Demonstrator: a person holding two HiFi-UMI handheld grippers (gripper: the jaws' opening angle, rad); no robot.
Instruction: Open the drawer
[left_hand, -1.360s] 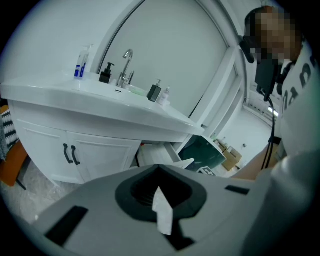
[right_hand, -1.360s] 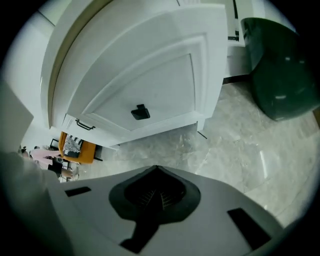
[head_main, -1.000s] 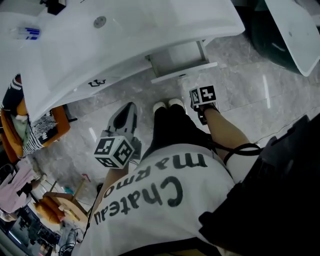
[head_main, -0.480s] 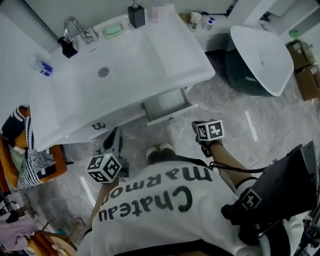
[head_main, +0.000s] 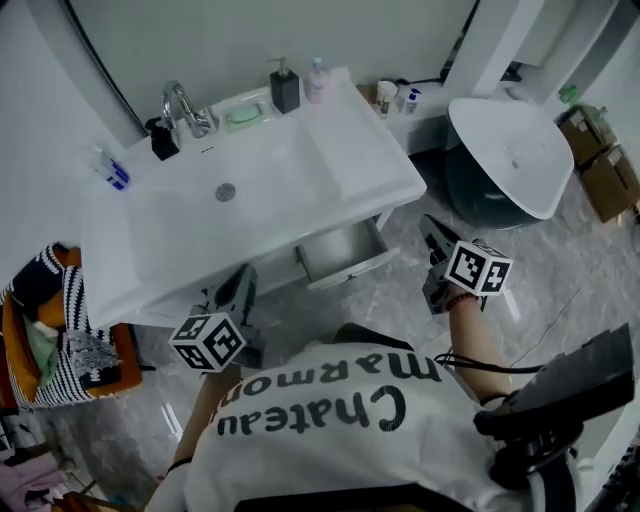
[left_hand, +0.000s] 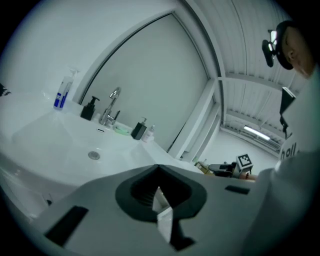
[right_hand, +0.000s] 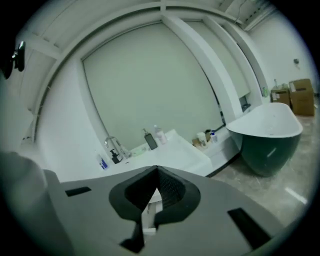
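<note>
**Bathroom fixture, seen from above.** The white basin counter (head_main: 345, 170) stands against a pale wall. It carries a chrome tap (head_main: 180, 103), a black soap dispenser (head_main: 285, 88) and a green soap dish (head_main: 243, 115).

The drawer (head_main: 345, 255) sits under the counter's front edge, towards its right end. It is pulled partly out, so its grey inside shows.

The floor (head_main: 400, 300) is grey veined stone. A freestanding bathtub (head_main: 505, 150), white inside and dark green outside, stands to the right of the counter. Cardboard boxes (head_main: 600, 165) lie beyond it.

The left gripper (head_main: 243, 280) is held in front of the counter, left of the drawer, with its jaws together on nothing. The right gripper (head_main: 432, 232) is held between the drawer and the bathtub, its jaws likewise together and empty. Neither gripper touches the drawer.
</note>
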